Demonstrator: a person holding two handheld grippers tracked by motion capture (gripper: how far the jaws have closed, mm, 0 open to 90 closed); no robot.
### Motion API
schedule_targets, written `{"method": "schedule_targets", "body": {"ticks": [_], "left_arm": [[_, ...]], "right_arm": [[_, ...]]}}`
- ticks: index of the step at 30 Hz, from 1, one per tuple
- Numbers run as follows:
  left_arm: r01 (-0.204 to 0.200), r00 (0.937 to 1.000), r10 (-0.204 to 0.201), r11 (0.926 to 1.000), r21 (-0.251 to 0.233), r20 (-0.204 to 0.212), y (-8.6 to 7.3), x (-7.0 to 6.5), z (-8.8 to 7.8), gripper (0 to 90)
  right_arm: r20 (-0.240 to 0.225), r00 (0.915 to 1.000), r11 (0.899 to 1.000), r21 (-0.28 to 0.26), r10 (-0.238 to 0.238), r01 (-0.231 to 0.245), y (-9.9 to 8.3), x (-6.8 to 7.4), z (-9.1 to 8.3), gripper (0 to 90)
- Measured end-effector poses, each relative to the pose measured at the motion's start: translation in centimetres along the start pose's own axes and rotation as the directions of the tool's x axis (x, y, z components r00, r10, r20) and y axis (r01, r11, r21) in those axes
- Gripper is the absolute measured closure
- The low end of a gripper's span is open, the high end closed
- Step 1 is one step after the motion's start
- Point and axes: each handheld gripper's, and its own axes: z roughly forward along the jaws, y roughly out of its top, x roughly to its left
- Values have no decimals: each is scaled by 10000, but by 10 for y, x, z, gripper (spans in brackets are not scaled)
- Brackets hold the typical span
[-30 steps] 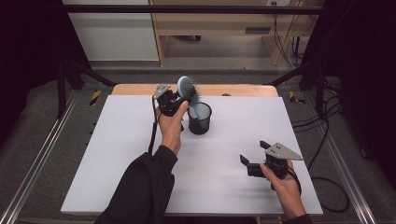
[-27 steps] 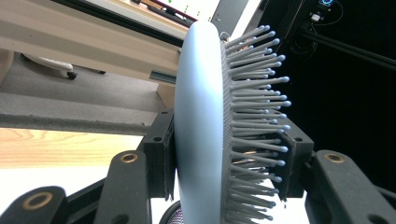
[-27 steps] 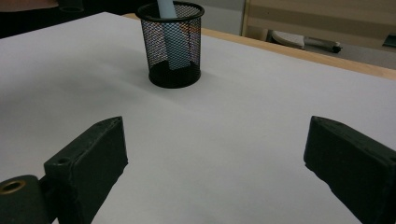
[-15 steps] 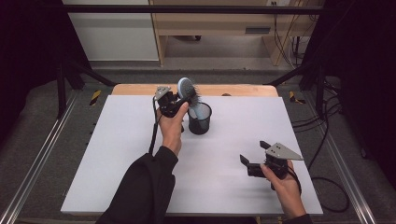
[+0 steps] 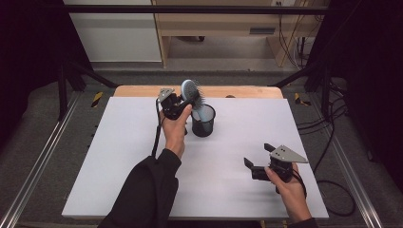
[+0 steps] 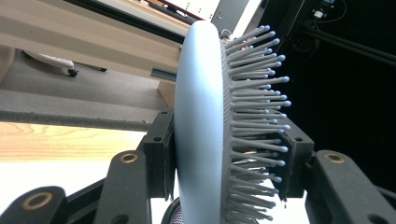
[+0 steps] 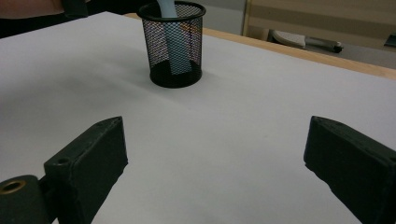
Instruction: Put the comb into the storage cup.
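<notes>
A pale blue hairbrush (image 5: 192,95) stands with its handle down inside a black mesh cup (image 5: 203,120) at the back middle of the white table. My left gripper (image 5: 183,100) is shut on the brush head; in the left gripper view one pad lies against the smooth back of the hairbrush (image 6: 201,130) and the other presses into its bristles. My right gripper (image 5: 256,160) rests open near the table's front right, nothing between its jaws. In the right gripper view the mesh cup (image 7: 173,44) stands ahead with the blue handle (image 7: 173,51) inside it.
The white table top (image 5: 119,156) ends in a wooden strip (image 5: 237,91) at the back. A cable hangs from the left gripper along the forearm (image 5: 157,137). A shelf unit (image 5: 218,28) stands beyond the table, and cables lie on the floor at the right.
</notes>
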Motion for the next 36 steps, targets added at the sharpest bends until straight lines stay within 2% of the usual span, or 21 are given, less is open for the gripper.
{"method": "schedule_targets", "body": {"ticks": [36], "left_arm": [[-48, 10000, 48, 9999, 90, 13, -1, 3, 0, 493]], "right_arm": [[-11, 10000, 10000, 0, 3, -3, 0, 0, 0, 60]]}}
